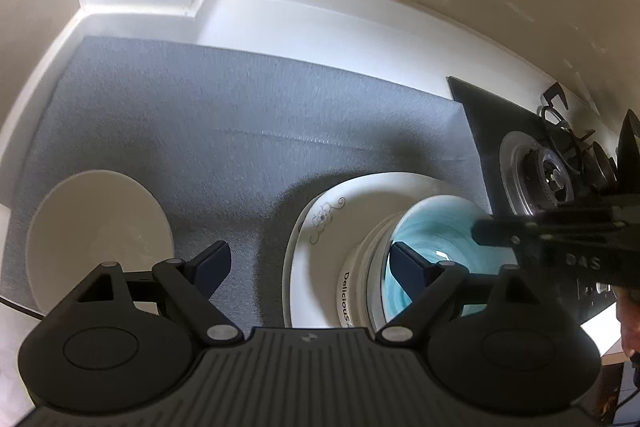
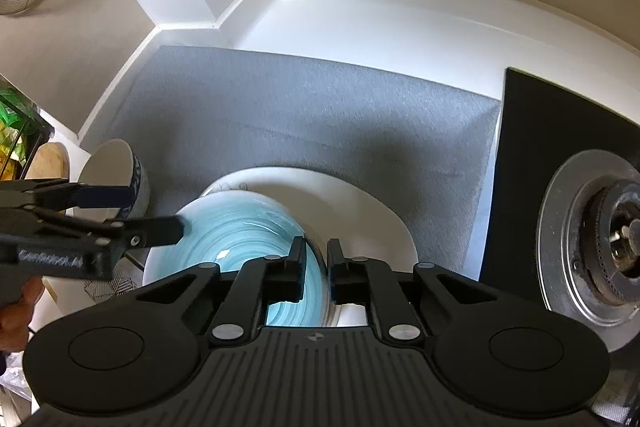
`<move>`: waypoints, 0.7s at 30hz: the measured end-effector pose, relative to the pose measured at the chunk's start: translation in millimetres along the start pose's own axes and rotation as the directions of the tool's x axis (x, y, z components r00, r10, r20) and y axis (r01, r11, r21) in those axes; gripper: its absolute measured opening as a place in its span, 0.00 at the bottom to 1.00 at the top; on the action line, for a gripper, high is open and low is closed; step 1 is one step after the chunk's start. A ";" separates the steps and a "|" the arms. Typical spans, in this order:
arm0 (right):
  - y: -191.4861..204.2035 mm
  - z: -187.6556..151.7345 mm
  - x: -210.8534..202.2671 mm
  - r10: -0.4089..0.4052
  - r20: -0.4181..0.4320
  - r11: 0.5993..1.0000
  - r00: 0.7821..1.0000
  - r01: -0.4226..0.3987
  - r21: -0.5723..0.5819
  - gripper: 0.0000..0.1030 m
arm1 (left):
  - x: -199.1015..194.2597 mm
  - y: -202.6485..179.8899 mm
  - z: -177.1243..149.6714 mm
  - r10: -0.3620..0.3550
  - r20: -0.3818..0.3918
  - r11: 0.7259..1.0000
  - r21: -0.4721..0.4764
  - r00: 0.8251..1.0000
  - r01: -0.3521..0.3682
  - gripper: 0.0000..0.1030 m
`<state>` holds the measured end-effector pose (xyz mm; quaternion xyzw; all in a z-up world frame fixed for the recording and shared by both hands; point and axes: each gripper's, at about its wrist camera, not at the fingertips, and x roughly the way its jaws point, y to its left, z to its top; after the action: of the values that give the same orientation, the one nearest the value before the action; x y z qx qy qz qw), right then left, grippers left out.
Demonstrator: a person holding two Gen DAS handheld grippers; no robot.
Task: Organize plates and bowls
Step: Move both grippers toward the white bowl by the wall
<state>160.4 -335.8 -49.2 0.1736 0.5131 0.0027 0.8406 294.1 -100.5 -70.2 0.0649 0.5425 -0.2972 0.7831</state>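
The right claw [image 2: 316,259] grips the near rim of the blue-glazed bowl [image 2: 248,239], which sits on the white floral plate [image 2: 360,203] on the grey-matted surface [image 2: 320,115]. The left claw [image 1: 310,265] hangs wide open above the mat, holding nothing, between that bowl and a cream bowl [image 1: 100,227].

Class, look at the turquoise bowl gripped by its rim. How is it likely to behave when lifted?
The turquoise bowl looks glazed, so probably stiff, slippery and chip-prone. The right gripper pinches only one edge, so it may tilt. It sits nested in a white bowl, which might drag along.
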 end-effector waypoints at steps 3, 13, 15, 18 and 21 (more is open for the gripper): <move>0.9 -3.0 -2.1 -0.010 -0.003 1.000 1.000 0.010 -0.003 0.10 | 4.6 2.1 -0.5 0.006 -0.004 1.000 -0.001 1.000 -0.006 0.91; 14.2 -2.1 -32.9 -0.027 0.100 0.999 0.995 0.030 -0.032 0.42 | -35.5 2.5 -7.9 -0.001 0.120 1.000 0.023 0.993 -0.001 0.94; 21.6 0.2 -38.8 0.009 0.113 0.999 0.994 -0.005 -0.034 0.44 | -44.9 9.0 -12.5 0.012 0.139 1.000 0.015 0.990 -0.014 0.94; 43.9 5.2 -39.7 0.075 0.122 0.995 0.990 -0.067 -0.068 0.48 | -57.6 25.6 -18.9 0.043 0.160 0.999 -0.031 0.986 -0.038 0.95; 72.3 10.3 -30.8 0.124 0.107 0.986 0.986 -0.110 -0.128 0.49 | -70.5 51.2 -26.7 0.102 0.179 0.992 -0.094 0.979 -0.086 0.98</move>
<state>167.3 -276.5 2.9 0.1516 0.4517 0.0737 0.8761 283.4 -19.5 -29.6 0.0290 0.4766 -0.2408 0.8450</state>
